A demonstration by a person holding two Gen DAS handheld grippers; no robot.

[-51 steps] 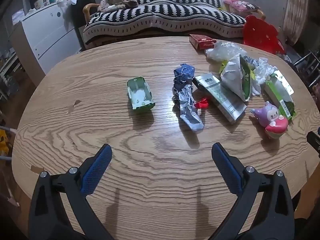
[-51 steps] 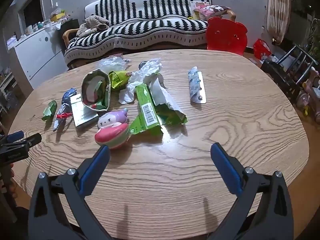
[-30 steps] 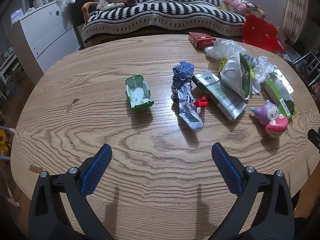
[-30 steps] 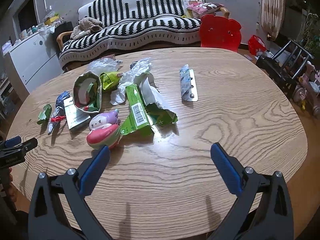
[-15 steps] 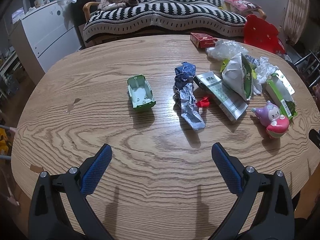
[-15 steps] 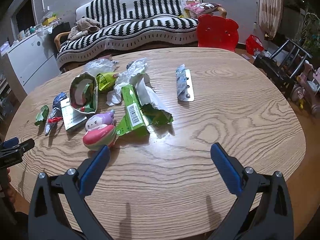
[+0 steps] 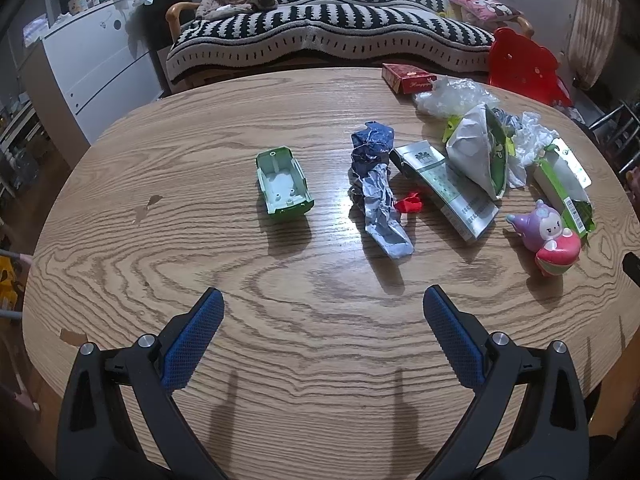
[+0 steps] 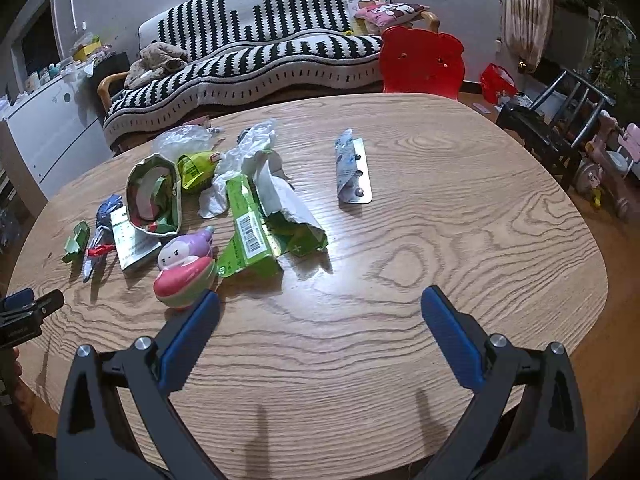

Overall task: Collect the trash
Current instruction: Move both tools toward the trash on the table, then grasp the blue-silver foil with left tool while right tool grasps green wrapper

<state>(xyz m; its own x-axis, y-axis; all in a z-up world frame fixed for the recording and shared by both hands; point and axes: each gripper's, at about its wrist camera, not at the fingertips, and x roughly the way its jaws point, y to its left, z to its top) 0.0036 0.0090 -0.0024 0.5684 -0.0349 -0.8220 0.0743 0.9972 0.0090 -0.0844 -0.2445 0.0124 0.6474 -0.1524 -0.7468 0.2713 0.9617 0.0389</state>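
Beyond the left gripper [image 7: 322,308], fingers apart and empty, a green tray [image 7: 283,181] lies left of the crumpled blue wrapper [image 7: 376,188]. From the right wrist, the right gripper [image 8: 320,312] gapes too, its left finger just beside the pink toy [image 8: 184,268], which sits left of the green carton [image 8: 250,228] on the surface [image 8: 460,240]. Nothing is collected yet; next comes reaching and closing on one piece.

Bare table [image 8: 460,240] right of blister pack [image 8: 352,172] (litter crowds left half).

Table [image 7: 320,360] glossy wood grain; blue wrapper [image 7: 376,184] crinkled foil; blister pack [image 8: 354,172] shiny metal foil; toy [image 8: 184,268] smooth plastic.
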